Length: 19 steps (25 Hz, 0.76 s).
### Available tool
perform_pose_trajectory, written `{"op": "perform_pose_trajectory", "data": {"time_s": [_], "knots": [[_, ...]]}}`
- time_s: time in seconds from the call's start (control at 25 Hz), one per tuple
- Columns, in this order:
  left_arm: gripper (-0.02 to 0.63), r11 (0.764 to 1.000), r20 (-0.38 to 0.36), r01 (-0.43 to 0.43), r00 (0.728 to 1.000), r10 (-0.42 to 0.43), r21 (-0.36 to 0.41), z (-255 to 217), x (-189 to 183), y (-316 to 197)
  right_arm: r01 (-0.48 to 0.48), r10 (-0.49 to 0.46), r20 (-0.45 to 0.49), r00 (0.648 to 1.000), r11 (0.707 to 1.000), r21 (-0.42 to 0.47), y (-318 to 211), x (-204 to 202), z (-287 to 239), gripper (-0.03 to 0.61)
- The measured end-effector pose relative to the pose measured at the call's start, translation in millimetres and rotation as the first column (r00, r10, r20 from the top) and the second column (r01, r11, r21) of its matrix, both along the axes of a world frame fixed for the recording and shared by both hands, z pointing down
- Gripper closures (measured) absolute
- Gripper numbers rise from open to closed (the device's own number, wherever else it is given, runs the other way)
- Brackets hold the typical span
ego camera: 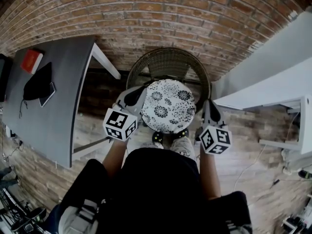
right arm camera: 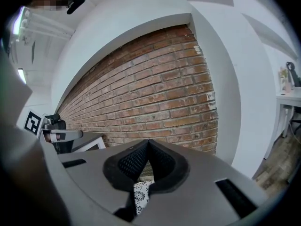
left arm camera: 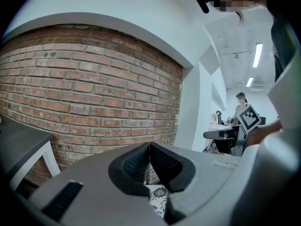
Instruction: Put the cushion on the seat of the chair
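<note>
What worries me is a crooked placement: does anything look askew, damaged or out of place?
Nothing stands out. The round black-and-white floral cushion is pinched at opposite edges by the left gripper and right gripper, over the round grey wicker chair, not yet on its seat; no damage shows.

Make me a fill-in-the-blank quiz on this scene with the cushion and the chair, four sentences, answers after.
1. The left claw and the right claw are both ___ on the edge of the cushion.
2. The wall behind the chair is built of ___.
3. The cushion is ___ in outline.
4. On the grey table lies a ___ book.
Missing words: shut; brick; round; red.
</note>
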<state>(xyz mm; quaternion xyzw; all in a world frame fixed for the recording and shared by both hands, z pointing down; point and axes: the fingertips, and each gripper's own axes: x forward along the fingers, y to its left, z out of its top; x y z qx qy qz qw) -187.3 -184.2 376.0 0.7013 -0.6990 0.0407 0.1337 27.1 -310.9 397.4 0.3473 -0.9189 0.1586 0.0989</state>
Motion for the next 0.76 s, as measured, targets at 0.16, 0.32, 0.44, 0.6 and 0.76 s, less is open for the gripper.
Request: {"op": "perform_pose_trajectory", "data": {"time_s": [0.16, 0.32, 0.44, 0.6, 0.76], "knots": [[0.609, 1.000, 0.001, 0.000, 1.000, 0.000, -0.005, 2, 0, -3, -0.004, 0.004, -0.005, 1.000, 1.000, -0.008, -2, 1, 4, 0.578], [0.609, 1.000, 0.000, -0.005, 1.000, 0.005, -0.011, 4, 0, -6, -0.008, 0.008, -0.017, 1.000, 1.000, -0.006, -4, 3, 6, 0.579], [0.609, 1.000, 0.000, -0.008, 1.000, 0.008, -0.013, 5, 1, -10, -0.012, 0.012, -0.020, 1.000, 1.000, -0.010, -6, 4, 6, 0.578], [0.609, 1.000, 0.001, -0.009, 1.000, 0.009, -0.013, 5, 1, -11, -0.016, 0.016, -0.019, 1.000, 1.000, -0.015, -8, 4, 7, 0.578], [0.609, 1.000, 0.000, -0.008, 1.000, 0.008, -0.020, 7, 0, -10, -0.015, 0.014, -0.020, 1.000, 1.000, -0.012, -8, 3, 9, 0.579]]}}
